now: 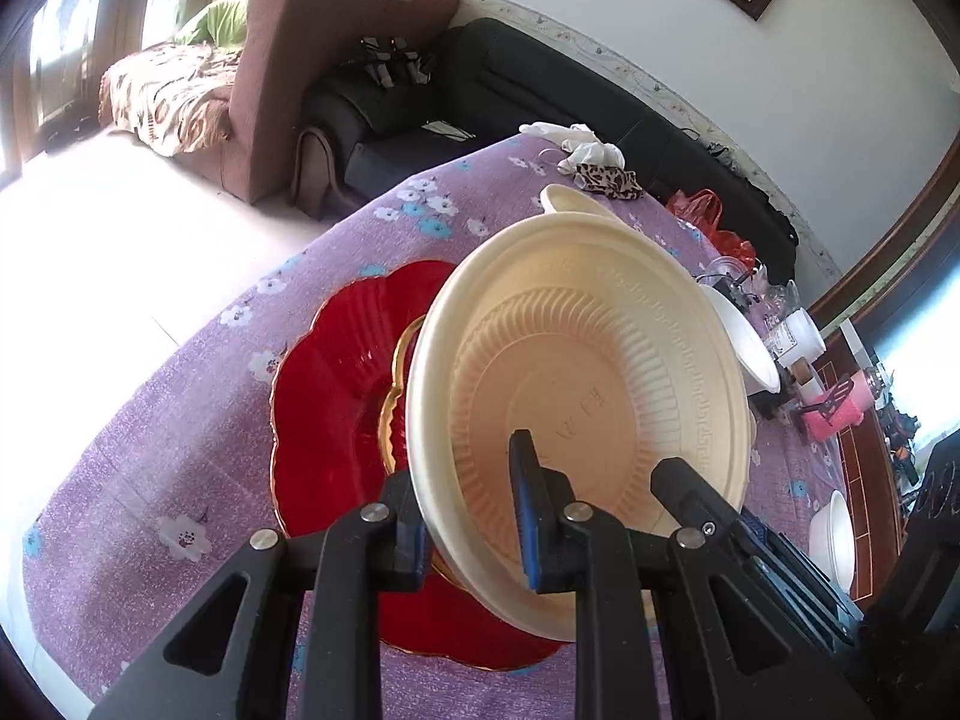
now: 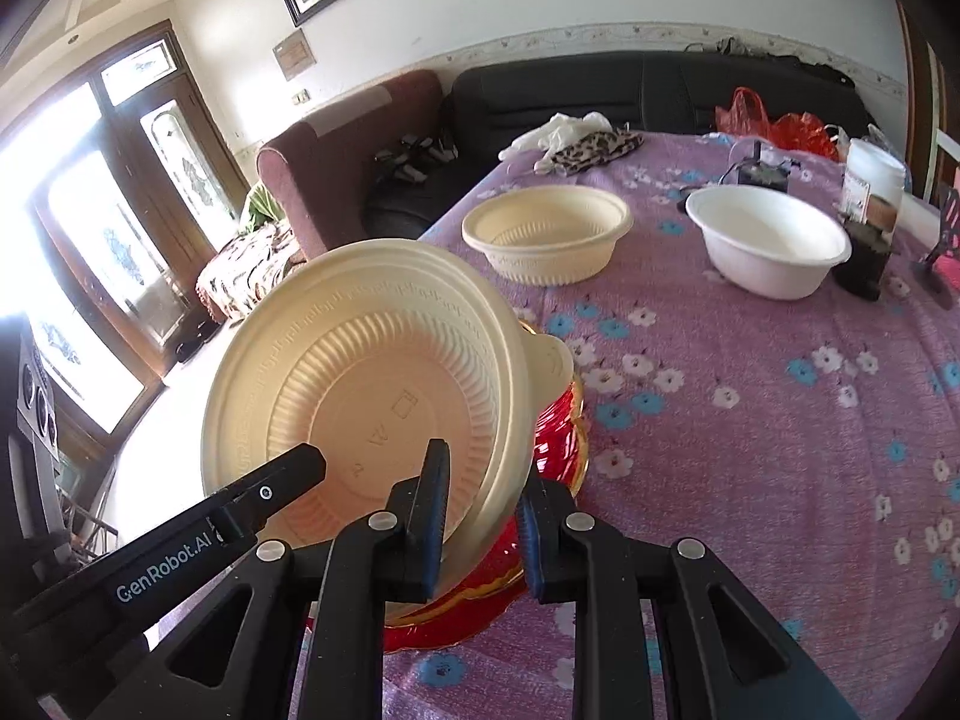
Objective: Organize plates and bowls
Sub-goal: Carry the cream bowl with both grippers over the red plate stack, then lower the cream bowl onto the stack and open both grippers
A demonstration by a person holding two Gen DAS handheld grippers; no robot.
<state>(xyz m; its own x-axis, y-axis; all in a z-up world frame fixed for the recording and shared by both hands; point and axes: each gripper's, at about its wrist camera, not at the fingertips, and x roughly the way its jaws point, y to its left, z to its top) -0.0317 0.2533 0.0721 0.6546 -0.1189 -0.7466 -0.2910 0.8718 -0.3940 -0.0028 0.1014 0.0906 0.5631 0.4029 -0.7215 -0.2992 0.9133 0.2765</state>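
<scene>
I have the left gripper [image 1: 474,516] pinching the cream bowl's [image 1: 576,396] near rim at lower centre, the right gripper [image 2: 480,516] pinching its opposite rim, tilting it over the red plate [image 1: 342,396] for stacking, I judge.

Leopard cloth [image 2: 594,147], black sofa [image 2: 600,84] — purple tablecloth [image 2: 750,420]
</scene>
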